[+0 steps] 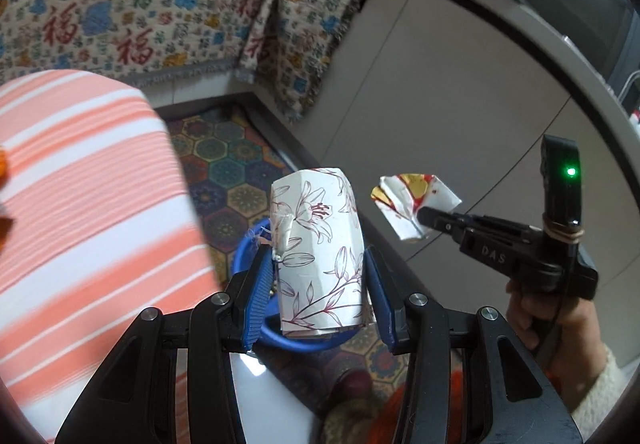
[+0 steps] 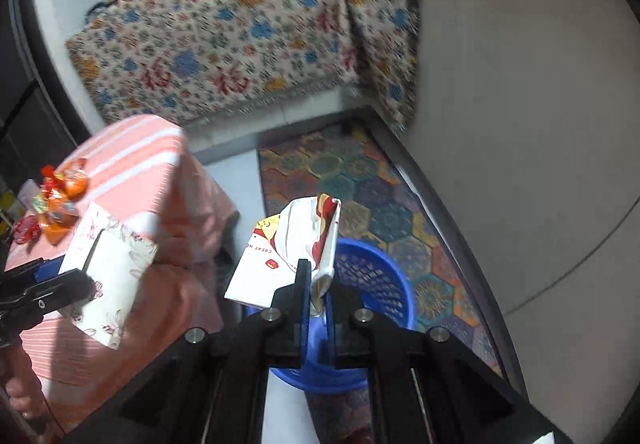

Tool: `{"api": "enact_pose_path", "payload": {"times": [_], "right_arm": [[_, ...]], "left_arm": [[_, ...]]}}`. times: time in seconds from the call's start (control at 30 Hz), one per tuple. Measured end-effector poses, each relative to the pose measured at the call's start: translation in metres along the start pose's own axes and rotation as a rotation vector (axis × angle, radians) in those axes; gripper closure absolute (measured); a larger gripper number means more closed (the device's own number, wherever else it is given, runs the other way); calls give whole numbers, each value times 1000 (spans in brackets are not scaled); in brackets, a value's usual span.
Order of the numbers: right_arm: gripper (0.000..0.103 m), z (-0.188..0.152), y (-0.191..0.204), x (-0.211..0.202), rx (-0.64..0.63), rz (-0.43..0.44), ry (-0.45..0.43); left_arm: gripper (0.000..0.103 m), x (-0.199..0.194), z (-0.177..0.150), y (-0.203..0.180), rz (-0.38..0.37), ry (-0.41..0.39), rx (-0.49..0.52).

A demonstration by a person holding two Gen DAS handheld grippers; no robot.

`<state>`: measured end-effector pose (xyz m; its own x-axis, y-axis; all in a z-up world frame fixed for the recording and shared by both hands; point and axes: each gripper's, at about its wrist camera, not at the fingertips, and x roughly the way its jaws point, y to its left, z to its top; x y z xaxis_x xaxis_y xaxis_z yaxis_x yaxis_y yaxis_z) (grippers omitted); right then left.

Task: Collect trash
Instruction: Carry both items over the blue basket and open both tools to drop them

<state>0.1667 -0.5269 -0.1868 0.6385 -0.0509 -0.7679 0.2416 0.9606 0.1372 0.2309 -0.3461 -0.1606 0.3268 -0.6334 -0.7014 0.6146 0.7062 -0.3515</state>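
My left gripper [image 1: 318, 264] is shut on a white box with a red flower print [image 1: 318, 248] and holds it in the air above a blue mesh basket [image 1: 244, 256]. In the right wrist view the same box [image 2: 110, 268] is at the left, over the striped table. My right gripper [image 2: 318, 280] is shut on a crumpled white, red and yellow wrapper [image 2: 288, 248] just above the blue basket [image 2: 372, 284]. The left wrist view shows that wrapper [image 1: 412, 204] in the right gripper's tips [image 1: 426, 216].
A table under a pink and white striped cloth [image 2: 132, 164] stands at the left, with several orange and red snack wrappers [image 2: 56, 204] on it. A hexagon-patterned rug [image 2: 360, 180] lies under the basket. A sofa with a floral cover [image 2: 240, 36] is behind, and a grey wall is at the right.
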Motion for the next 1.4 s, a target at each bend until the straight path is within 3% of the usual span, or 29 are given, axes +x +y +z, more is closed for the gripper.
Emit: {"api": "enact_pose_path", "payload": {"times": [0.27,0.77,0.87,0.97,1.03,1.27,1.4], "right_arm": [[96,-6,-23,28,24,-24,68],[96,-8,-45,67,30,-60,115],[93,-8,-44,75,24,-60,119],[83,-8,-45,81,30,-57,127],[72,-9,-45,84,32,-53,131],[72,-1,-42,71,28,-52,88],[60,11,-29,45,0,-51,-11]], "left_arm": [[56,60,-1,-6,30,58,15],[55,107,-8,-6,43,106,21],[52,119,-9,-4,41,123,21],[36,129,-11,1,42,136,5],[31,131,-12,4,45,130,-8],[26,103,-6,2,27,91,-8],[24,53,-4,-3,-20,43,8]]}}
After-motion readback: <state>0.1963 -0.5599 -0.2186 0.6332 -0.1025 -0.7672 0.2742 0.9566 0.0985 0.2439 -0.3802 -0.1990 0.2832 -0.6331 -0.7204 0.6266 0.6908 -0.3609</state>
